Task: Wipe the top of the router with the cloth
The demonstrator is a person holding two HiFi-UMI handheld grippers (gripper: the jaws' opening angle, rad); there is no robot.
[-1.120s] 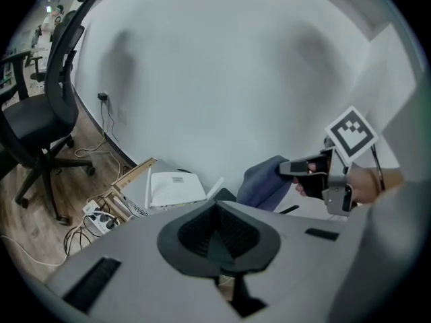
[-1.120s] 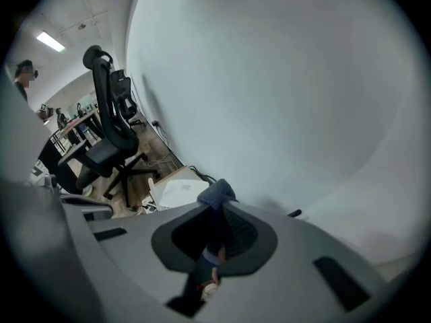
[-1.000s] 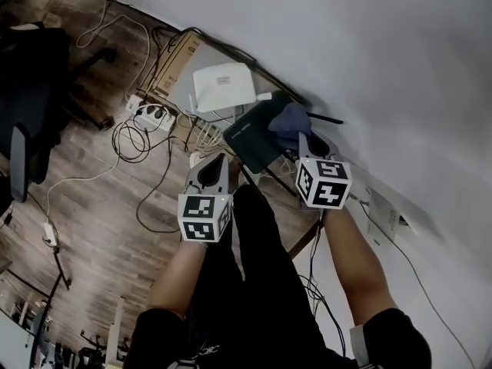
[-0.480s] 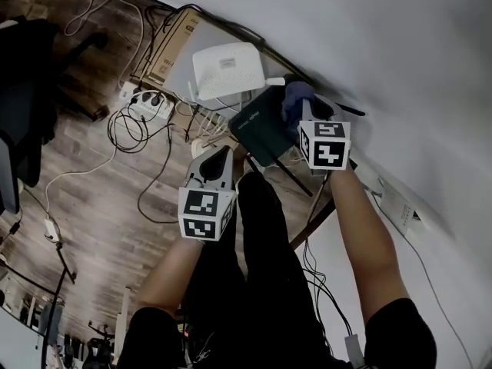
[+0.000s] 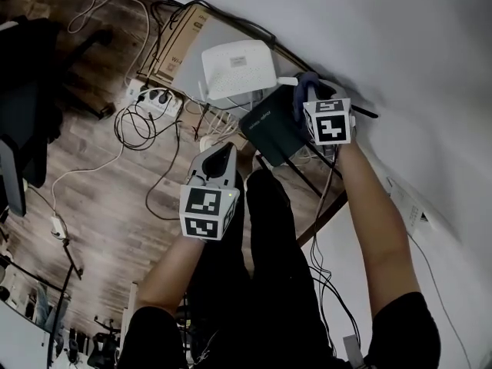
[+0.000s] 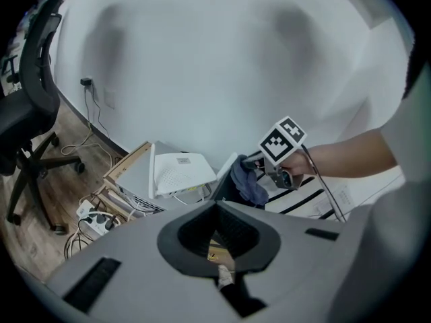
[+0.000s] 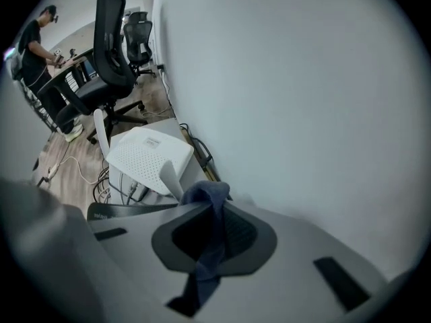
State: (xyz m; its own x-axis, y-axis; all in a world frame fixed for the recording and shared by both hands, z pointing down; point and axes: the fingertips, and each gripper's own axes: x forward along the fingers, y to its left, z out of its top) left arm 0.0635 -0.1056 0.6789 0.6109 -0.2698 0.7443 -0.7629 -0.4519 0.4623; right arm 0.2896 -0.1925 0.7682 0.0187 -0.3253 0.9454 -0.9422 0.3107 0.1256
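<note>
Right gripper [image 7: 210,251]: jaws closed on blue cloth [image 7: 214,204], fold pinched between them, loose end hung below. Cloth held against far end of dark router [image 5: 270,126], close to white wall [image 5: 400,44]. Dark router top seen matte, with small pale print near one edge. White router [image 5: 237,68] placed just beside it. Cables [image 5: 138,133] spread on wooden floor [image 5: 92,206]. Left gripper [image 5: 221,158] held apart from router, jaws drawn together, nothing gripped.

Two routers (white router [image 5: 237,68], dark router [image 5: 269,129]), one cloth [image 5: 300,102], one power strip [image 5: 157,100]
</note>
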